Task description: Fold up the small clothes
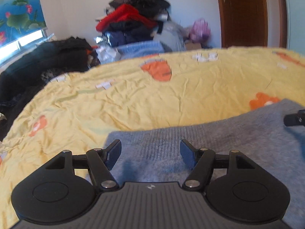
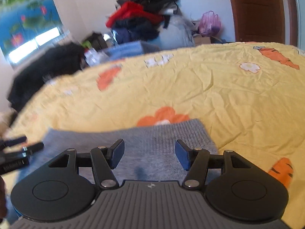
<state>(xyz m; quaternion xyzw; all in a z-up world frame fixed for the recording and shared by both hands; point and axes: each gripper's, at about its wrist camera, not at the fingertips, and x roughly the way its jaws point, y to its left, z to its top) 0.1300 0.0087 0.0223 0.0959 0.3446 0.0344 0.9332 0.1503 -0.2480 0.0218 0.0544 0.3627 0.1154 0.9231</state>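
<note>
A small grey knitted garment [image 1: 219,145] lies flat on the yellow bed sheet [image 1: 152,99], with its ribbed hem at the far edge. My left gripper [image 1: 150,152] is open and empty just above the garment's left part. My right gripper [image 2: 149,153] is open and empty above the garment's [image 2: 152,145] right part, near its right edge. The right gripper's finger shows at the right edge of the left wrist view [image 1: 294,119]. The left gripper shows at the left edge of the right wrist view [image 2: 17,152].
The yellow sheet [image 2: 238,99] has orange carrot and flower prints. A pile of dark, red and blue clothes [image 1: 137,19] stands against the far wall. Black clothing [image 1: 47,61] lies at the bed's far left. A brown door [image 1: 246,13] is at the back right.
</note>
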